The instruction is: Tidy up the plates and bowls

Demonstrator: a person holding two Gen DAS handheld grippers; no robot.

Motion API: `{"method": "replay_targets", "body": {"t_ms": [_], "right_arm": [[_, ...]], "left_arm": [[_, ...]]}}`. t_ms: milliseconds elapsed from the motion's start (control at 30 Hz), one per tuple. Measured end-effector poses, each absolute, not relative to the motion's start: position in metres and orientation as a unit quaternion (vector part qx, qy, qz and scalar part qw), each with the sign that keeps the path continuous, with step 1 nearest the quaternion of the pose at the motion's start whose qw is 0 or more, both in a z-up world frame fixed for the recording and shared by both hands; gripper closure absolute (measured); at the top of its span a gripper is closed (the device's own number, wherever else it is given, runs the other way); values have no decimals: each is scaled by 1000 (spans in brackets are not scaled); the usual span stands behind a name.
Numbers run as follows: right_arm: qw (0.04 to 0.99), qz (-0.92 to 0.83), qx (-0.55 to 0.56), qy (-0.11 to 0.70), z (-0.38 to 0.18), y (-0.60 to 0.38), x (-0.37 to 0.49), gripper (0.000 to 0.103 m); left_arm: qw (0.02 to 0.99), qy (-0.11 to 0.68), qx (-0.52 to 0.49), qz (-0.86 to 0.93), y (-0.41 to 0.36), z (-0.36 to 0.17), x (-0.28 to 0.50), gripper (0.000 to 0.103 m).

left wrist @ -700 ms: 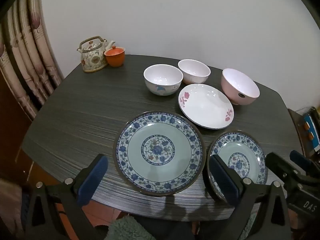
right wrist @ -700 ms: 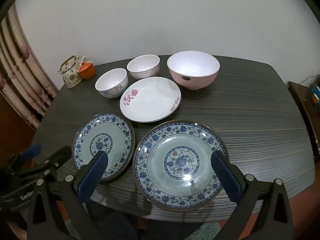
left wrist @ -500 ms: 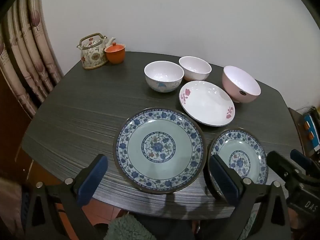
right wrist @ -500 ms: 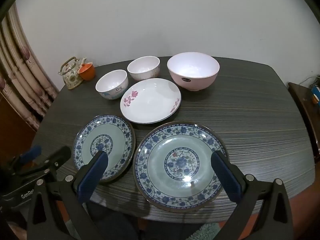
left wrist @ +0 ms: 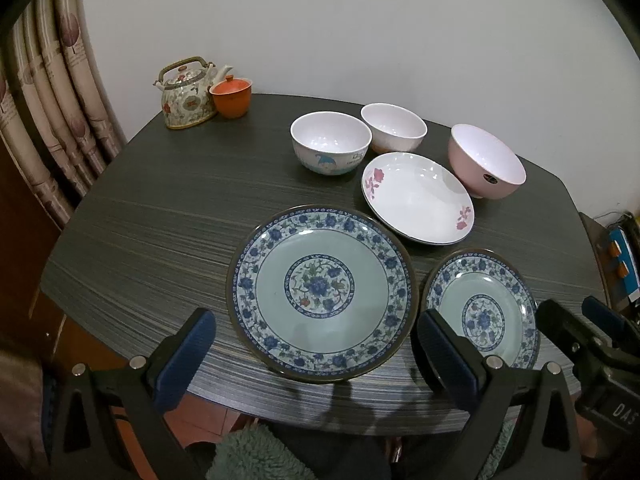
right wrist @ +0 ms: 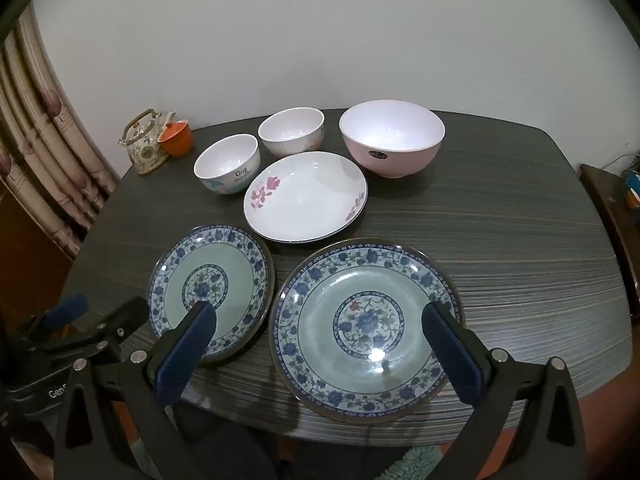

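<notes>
A home dining corner: dark wood-grain table [left wrist: 160,216] pushed against a plain white wall [left wrist: 360,32], patterned curtain [left wrist: 60,92] at the left, flowered teapot [left wrist: 186,94] and orange cup [left wrist: 231,94] in the far corner, household plates and bowls spread about.

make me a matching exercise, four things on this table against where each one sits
1 teapot
2 pink bowl
3 flowered white plate
4 orange cup

A between the bowls and the blue-patterned plates
B rightmost bowl in the back row
C back left corner, nearest the curtain
D just right of the teapot

Pairs: 1-C, 2-B, 3-A, 4-D
</notes>
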State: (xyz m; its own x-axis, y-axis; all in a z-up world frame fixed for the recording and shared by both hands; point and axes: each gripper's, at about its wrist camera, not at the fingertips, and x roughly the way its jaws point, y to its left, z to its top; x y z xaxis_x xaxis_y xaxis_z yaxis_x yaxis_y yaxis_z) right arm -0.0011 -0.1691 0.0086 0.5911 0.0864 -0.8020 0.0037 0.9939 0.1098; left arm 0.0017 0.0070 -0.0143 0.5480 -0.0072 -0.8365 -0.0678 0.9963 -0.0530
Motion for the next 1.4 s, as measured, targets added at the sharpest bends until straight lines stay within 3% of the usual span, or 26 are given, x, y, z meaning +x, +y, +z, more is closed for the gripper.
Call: {"method": "replay_targets", "body": {"t_ms": [1400], "right_arm": [[890,24,47,453,6,-165,-3,1]], "left_arm": [[877,479,-42,13,9,-17,0,0]]}}
